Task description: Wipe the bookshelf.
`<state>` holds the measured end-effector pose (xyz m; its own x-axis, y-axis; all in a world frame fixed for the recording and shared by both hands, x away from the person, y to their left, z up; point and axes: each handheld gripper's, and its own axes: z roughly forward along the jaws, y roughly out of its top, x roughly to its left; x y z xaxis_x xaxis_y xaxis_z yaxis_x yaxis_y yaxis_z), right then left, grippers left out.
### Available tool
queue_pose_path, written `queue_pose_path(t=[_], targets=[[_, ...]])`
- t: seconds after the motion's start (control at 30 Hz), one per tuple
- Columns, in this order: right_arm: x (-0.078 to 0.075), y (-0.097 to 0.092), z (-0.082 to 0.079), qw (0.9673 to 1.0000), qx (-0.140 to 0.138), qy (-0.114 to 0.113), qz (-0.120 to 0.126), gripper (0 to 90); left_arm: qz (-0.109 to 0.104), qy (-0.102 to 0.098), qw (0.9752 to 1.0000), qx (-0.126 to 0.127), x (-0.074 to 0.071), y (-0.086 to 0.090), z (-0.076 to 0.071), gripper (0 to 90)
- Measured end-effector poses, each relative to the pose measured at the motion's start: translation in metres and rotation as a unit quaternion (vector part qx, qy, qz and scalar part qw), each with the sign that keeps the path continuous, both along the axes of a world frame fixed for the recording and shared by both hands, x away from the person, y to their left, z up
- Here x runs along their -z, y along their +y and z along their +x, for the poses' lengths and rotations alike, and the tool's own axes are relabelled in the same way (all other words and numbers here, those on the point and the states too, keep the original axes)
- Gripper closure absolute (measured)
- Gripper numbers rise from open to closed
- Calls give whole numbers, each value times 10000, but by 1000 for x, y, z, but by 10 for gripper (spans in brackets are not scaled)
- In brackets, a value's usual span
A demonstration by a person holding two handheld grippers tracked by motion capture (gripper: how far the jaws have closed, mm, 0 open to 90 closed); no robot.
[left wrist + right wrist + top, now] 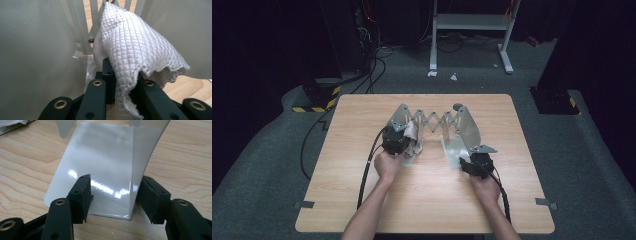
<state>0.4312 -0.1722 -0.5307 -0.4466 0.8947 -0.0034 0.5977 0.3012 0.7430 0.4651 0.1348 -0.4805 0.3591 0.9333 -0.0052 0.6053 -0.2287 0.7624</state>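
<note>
A white cloth is pinched between the jaws of the left gripper and is draped up over them, pressed against the left end plate of a folding metal rack on the tabletop. The jaws of the right gripper are spread to either side of the upright edge of the rack's right end plate, whose flat foot is seen ahead of the left jaw; whether the plate is touched cannot be told

A lab: dark curtained walls, grey carpet floor, black cables, hazard-striped black-and-yellow base, white metal stand.
</note>
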Motion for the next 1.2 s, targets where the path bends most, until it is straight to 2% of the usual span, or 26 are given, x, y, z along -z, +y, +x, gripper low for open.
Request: queue_pose_path(t=[0.43, 0.53, 0.6, 0.67, 0.7, 0.87, 1.2], targets=[[0, 0, 0, 10000, 0, 0, 4, 450, 120, 420, 9990, -4, 27, -7, 13, 816], [0, 0, 0, 10000, 0, 0, 2, 450, 241, 568, 9981, 31, 36, -6, 17, 816], [0, 0, 0, 10000, 0, 0, 4, 450, 163, 545, 9984, -20, 36, -7, 18, 816], [0, 0, 0, 10000, 1, 2, 6, 450, 185, 573, 9982, -17, 35, -6, 19, 816], [0, 0, 0, 10000, 1, 2, 6, 450, 128, 554, 9984, -52, 35, -6, 20, 816], [0, 0, 0, 10000, 1, 4, 9, 450, 119, 473, 9988, -78, 31, -6, 20, 817], [0, 0, 0, 10000, 0, 4, 7, 449, 77, 120, 9999, -28, -2, -5, 21, 817]])
